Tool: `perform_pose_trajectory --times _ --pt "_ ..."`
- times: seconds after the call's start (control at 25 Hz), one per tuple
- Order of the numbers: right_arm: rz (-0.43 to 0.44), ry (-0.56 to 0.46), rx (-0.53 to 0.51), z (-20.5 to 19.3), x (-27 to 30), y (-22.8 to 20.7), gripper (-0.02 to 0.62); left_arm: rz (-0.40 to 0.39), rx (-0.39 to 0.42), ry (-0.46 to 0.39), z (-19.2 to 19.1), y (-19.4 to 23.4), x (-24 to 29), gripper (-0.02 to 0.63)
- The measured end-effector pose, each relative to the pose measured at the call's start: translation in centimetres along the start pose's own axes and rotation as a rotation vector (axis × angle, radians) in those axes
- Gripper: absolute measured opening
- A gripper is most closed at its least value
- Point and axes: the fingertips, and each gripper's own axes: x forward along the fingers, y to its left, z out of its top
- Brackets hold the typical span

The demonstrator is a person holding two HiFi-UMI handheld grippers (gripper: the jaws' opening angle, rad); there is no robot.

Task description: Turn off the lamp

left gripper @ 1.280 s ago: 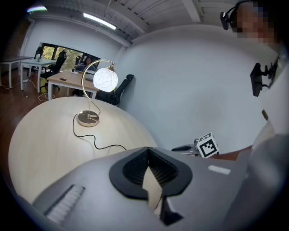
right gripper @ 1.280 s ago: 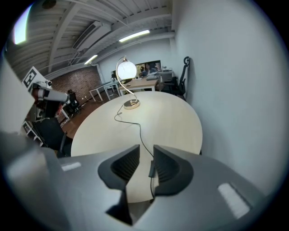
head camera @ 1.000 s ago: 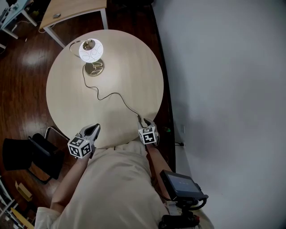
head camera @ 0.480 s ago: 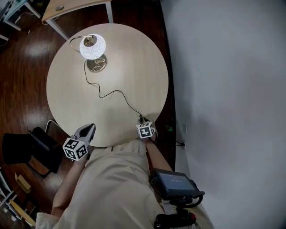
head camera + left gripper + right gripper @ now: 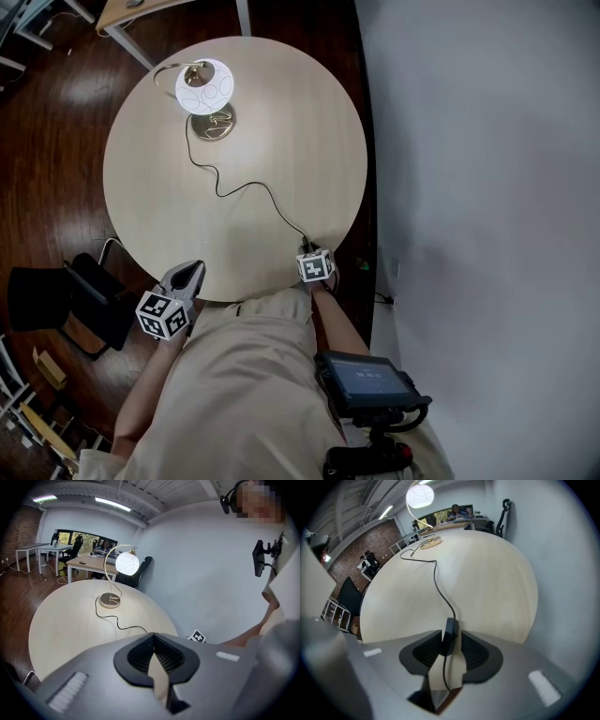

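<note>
The lamp's round globe (image 5: 204, 86) glows on a curved brass arm over its disc base (image 5: 214, 122), at the far left of the round table (image 5: 281, 141). Its black cord (image 5: 253, 186) snakes to the near edge. There my right gripper (image 5: 309, 253) points steeply down, shut on the cord's black inline switch (image 5: 450, 629), which stands between the pads of the right gripper (image 5: 451, 637). My left gripper (image 5: 192, 272) hovers off the table's near-left edge, its tips together and nothing in them. The left gripper (image 5: 153, 635) faces the lit globe (image 5: 127, 563).
A black chair (image 5: 56, 314) stands on the dark wood floor left of the table. A wooden desk (image 5: 131, 9) lies beyond the lamp. A grey wall (image 5: 487, 187) runs along the right. A tablet on a stand (image 5: 366, 382) sits by my right elbow.
My right gripper has sunk toward the table's near edge with the switch still between its jaws. The left gripper has hardly shifted. The globe stays lit.
</note>
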Motion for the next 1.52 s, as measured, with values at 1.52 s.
perform_pose_trajectory --times 1.52 --pt "-0.153 0.073 -0.08 0.0 1.7 -0.5 0.074 0.052 -0.031 -0.032 -0.5 1.2 -1.7 0.003"
